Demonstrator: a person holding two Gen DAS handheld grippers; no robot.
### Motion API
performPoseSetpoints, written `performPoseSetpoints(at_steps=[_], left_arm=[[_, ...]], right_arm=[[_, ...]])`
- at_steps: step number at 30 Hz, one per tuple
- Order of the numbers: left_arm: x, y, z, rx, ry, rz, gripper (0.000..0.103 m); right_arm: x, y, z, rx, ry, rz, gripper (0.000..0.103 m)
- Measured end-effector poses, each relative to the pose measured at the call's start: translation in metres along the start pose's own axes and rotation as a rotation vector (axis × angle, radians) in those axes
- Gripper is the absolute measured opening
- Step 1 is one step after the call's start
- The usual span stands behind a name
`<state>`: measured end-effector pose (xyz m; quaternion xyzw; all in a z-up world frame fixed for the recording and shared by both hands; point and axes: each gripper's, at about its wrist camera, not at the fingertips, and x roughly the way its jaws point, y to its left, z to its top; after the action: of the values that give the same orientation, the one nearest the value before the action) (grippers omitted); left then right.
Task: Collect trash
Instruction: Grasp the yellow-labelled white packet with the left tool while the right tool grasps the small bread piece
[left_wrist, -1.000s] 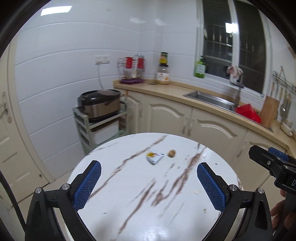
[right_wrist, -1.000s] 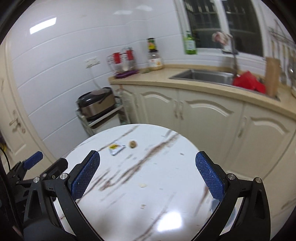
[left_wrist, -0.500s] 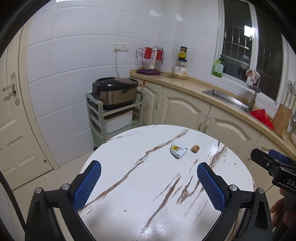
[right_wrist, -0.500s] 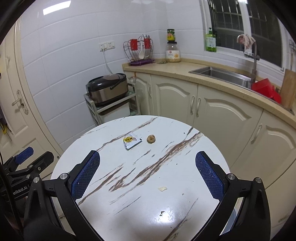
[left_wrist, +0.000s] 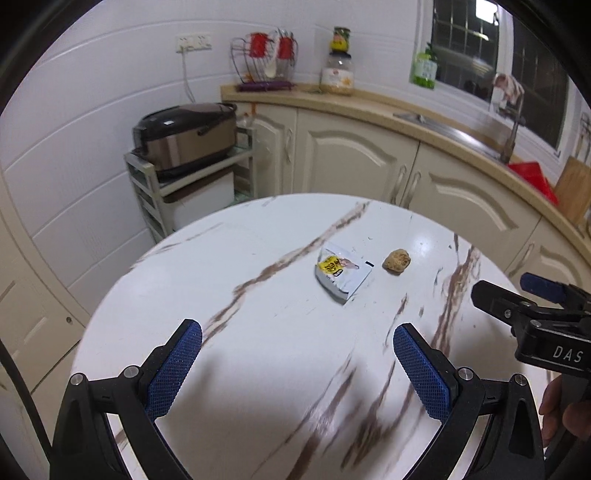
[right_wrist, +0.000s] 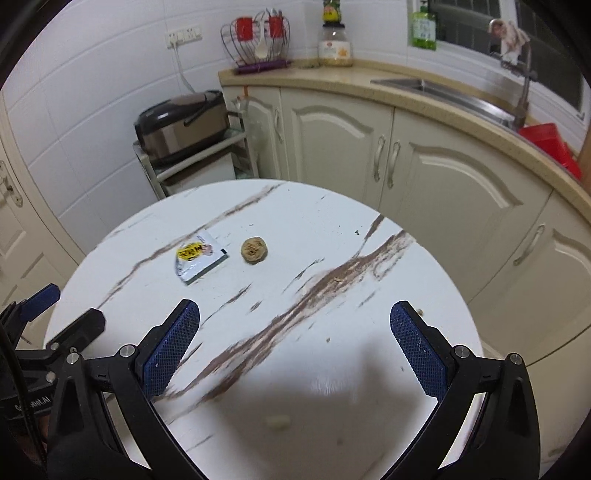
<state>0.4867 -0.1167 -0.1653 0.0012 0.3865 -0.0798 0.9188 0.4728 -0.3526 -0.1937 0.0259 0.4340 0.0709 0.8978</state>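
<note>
Marble table (left_wrist: 258, 369) — wrapper (left_wrist: 341, 273) ahead of both wide-spread, empty hand-held grippers (left_wrist: 297, 365) (right_wrist: 294, 349).

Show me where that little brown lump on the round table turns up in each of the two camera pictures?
Left wrist view: the brown lump lies right of centre, above the right finger.
Right wrist view: the brown lump lies left of centre, above the left finger.
Shared landmark: the torn white wrapper lies just to its left in both.
</note>
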Motion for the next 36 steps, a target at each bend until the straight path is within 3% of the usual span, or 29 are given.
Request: performPoseSetpoints(at_steps=[9,11,15,17,19,23,27,29,31,36], left_arm=[[0.118,-0.012,0.064,0.074,0.089,-0.002,0.096],[0.136,-0.013,0.07,0.078,0.119,-0.015,0.076],[0.156,-0.011,0.085,0.095,0.109,-0.028,0.068],[0.163,-0.004,0.09,0.087,0.096,-0.026,0.05],[0.167,0.001,0.087,0.069,0.095,-0.033,0.042],[0.174,0.023,0.086,0.033,0.084,-0.064,0.033],[0.17,0.04,0.076,-0.002,0.076,-0.08,0.031],[0.169,0.047,0.073,-0.017,0.073,-0.084,0.029],[0.16,0.05,0.065,-0.029,0.074,-0.089,0.028],[0.14,0.052,0.054,-0.045,0.063,-0.087,0.027]], right_arm=[[0.059,-0.012,0.022,0.011,0.058,0.028,0.102],[0.067,-0.013,0.024,0.008,0.069,0.031,0.102],[0.085,-0.008,0.027,-0.021,0.1,0.044,0.094],[0.092,-0.004,0.03,-0.032,0.107,0.05,0.093],[0.096,0.0,0.033,-0.039,0.108,0.058,0.091],[0.104,0.014,0.039,-0.073,0.111,0.077,0.087],[0.118,0.032,0.037,-0.123,0.135,0.077,0.067],[0.117,0.038,0.034,-0.151,0.106,0.038,0.051],[0.116,0.04,0.034,-0.157,0.097,0.045,0.026],[0.112,0.042,0.031,-0.159,0.1,0.061,0.026]])
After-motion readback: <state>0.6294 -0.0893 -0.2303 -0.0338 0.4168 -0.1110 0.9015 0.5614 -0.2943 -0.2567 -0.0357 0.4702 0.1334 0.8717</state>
